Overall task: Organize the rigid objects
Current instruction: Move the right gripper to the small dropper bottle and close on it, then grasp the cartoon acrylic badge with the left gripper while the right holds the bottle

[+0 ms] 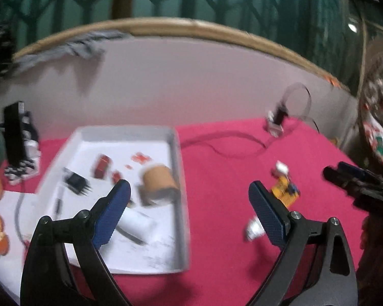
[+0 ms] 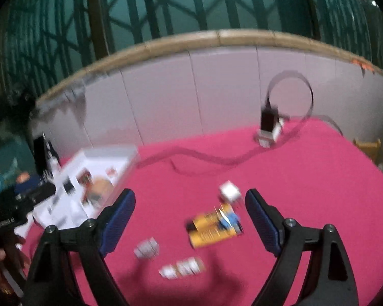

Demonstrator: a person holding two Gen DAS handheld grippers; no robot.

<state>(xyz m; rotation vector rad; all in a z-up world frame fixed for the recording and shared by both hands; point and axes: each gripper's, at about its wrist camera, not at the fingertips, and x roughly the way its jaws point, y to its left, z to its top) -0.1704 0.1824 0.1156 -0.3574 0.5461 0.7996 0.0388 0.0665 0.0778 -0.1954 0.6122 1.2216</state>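
Observation:
A white tray (image 1: 177, 153) lies on the pink table and holds a brown tape roll (image 1: 158, 184), a black chip (image 1: 76, 181), a red part (image 1: 102, 165) and a white piece (image 1: 136, 223). My left gripper (image 1: 190, 210) is open and empty above the tray's right edge. A yellow circuit board (image 2: 214, 227) lies on the cloth between the fingers of my open, empty right gripper (image 2: 190, 220). A white cube (image 2: 229, 191), a grey block (image 2: 146, 250) and a white-brown part (image 2: 182, 267) lie around the board. The tray shows at left in the right wrist view (image 2: 102, 156).
A black camera module with a ribbon loop (image 2: 269, 125) stands at the back of the table with a cable (image 2: 204, 158) trailing left. A black stand (image 1: 15, 137) is left of the tray. A white wall (image 1: 178, 81) borders the table behind.

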